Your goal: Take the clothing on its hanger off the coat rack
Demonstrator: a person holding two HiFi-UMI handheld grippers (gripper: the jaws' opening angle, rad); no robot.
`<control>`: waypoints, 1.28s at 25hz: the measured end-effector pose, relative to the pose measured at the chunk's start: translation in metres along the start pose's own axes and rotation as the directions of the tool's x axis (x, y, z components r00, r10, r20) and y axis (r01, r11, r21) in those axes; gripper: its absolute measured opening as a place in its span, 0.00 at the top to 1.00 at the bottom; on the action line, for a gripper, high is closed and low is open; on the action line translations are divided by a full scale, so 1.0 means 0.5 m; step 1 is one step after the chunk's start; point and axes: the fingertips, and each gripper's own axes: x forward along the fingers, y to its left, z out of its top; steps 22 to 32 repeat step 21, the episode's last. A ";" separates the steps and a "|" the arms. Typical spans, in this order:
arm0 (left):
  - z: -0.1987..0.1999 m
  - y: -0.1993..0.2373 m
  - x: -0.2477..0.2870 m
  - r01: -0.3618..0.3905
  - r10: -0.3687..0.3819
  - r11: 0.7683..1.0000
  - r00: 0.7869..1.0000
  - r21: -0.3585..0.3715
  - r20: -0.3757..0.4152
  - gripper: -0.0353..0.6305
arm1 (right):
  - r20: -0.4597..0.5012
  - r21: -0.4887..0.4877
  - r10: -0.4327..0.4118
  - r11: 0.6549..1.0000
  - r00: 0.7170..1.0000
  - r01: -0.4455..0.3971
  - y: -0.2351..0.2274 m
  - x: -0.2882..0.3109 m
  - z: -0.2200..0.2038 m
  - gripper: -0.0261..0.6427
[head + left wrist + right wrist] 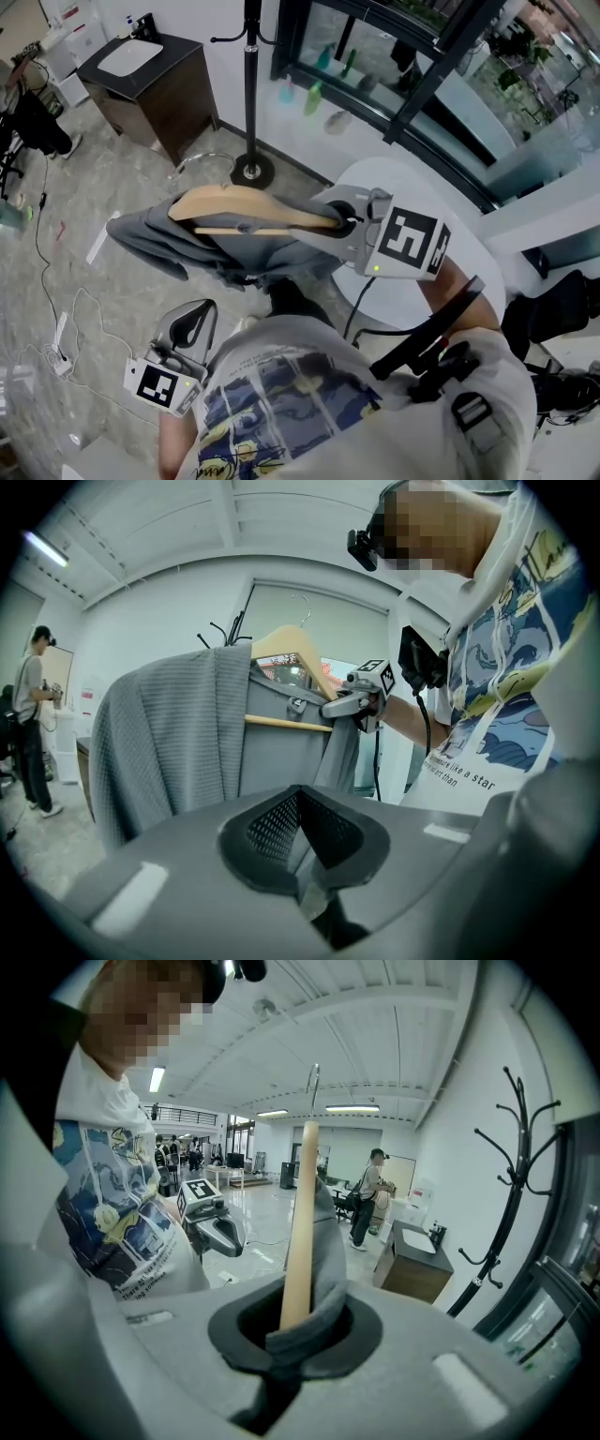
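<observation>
- Right tongs [302, 1327]: closed tight on 1 end of the wooden hanger [300, 1213], with a fold of the grey clothing [330, 1241] pinched in with it.
- Left tongs [302, 850]: pads together, nothing between them. In the head view they sit low at the person's left side, apart from the garment.
- Hanger: held in the air in front of the person by the right tongs alone. Its metal hook [314, 1082] is free and touches nothing.
- Clothing: draped over the hanger and hanging below it. The left gripper view shows a ribbed grey panel on the left and smoother grey fabric behind the hanger's crossbar.
- Coat rack [250, 94]: black pole on a round base, standing on the floor [112, 178] beyond the hanger, near it but clear of it. The garment is off the rack.
- Further out: a dark cabinet [155, 103] with a white top stands to the left of the rack.
- Background: 1 person [370, 1194] stands farther back in the room.
</observation>
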 end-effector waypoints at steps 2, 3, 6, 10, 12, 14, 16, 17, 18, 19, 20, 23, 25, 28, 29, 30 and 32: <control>0.005 -0.001 0.000 0.004 -0.004 1.000 1.000 0.000 -0.001 0.94 | 0.000 0.001 0.000 1.000 1.000 0.000 0.000 -0.003 0.005 0.95; 0.008 0.000 0.000 0.006 -0.006 1.000 1.000 -0.001 -0.002 0.94 | 0.000 0.001 -0.001 1.000 1.000 0.001 -0.002 -0.003 0.007 0.95; 0.013 0.003 0.001 0.010 -0.010 1.000 1.000 -0.001 -0.004 0.94 | -0.001 0.003 -0.003 1.000 1.000 0.003 -0.005 -0.002 0.011 0.95; 0.008 -0.003 0.003 0.017 -0.017 1.000 1.000 -0.003 -0.010 0.94 | -0.001 0.006 -0.009 1.000 1.000 0.009 -0.004 -0.005 0.005 0.95; 0.007 -0.004 0.003 0.018 -0.018 1.000 1.000 -0.002 -0.013 0.94 | -0.003 0.008 -0.011 1.000 1.000 0.011 -0.005 -0.006 0.003 0.95; 0.008 -0.003 0.003 0.020 -0.020 1.000 1.000 -0.002 -0.018 0.94 | -0.005 0.010 -0.012 1.000 1.000 0.012 -0.006 -0.006 0.003 0.95; 0.004 -0.002 0.003 0.020 -0.020 1.000 1.000 -0.002 -0.019 0.94 | -0.006 0.011 -0.014 1.000 1.000 0.014 -0.006 -0.003 -0.001 0.95; -0.001 -0.002 0.004 0.019 -0.019 1.000 1.000 -0.002 -0.019 0.94 | -0.005 0.011 -0.015 1.000 1.000 0.015 -0.006 -0.001 -0.006 0.95; -0.007 -0.003 0.006 0.018 -0.018 1.000 1.000 0.000 -0.018 0.94 | -0.004 0.010 -0.016 1.000 1.000 0.016 -0.005 0.001 -0.012 0.95; -0.013 -0.005 0.008 0.017 -0.017 1.000 1.000 0.001 -0.018 0.94 | -0.003 0.008 -0.017 1.000 1.000 0.017 -0.003 0.002 -0.019 0.95; -0.019 -0.007 0.010 0.017 -0.016 1.000 1.000 0.003 -0.019 0.94 | -0.002 0.006 -0.019 1.000 1.000 0.019 -0.001 0.002 -0.026 0.95; -0.026 -0.009 0.012 0.016 -0.016 1.000 1.000 0.005 -0.019 0.94 | 0.000 0.004 -0.020 1.000 1.000 0.020 0.001 0.003 -0.033 0.95; -0.026 -0.009 0.012 0.016 -0.016 1.000 1.000 0.005 -0.019 0.94 | 0.000 0.004 -0.020 1.000 1.000 0.020 0.001 0.003 -0.033 0.95; -0.026 -0.009 0.012 0.016 -0.016 1.000 1.000 0.005 -0.019 0.94 | 0.000 0.004 -0.020 1.000 1.000 0.020 0.001 0.003 -0.033 0.95; -0.026 -0.009 0.012 0.016 -0.016 1.000 1.000 0.005 -0.019 0.94 | 0.000 0.004 -0.020 1.000 1.000 0.020 0.001 0.003 -0.033 0.95; -0.026 -0.009 0.012 0.016 -0.016 1.000 1.000 0.005 -0.019 0.94 | 0.000 0.004 -0.020 1.000 1.000 0.020 0.001 0.003 -0.033 0.95; -0.026 -0.009 0.012 0.016 -0.016 1.000 1.000 0.005 -0.019 0.94 | 0.000 0.004 -0.020 1.000 1.000 0.020 0.001 0.003 -0.033 0.95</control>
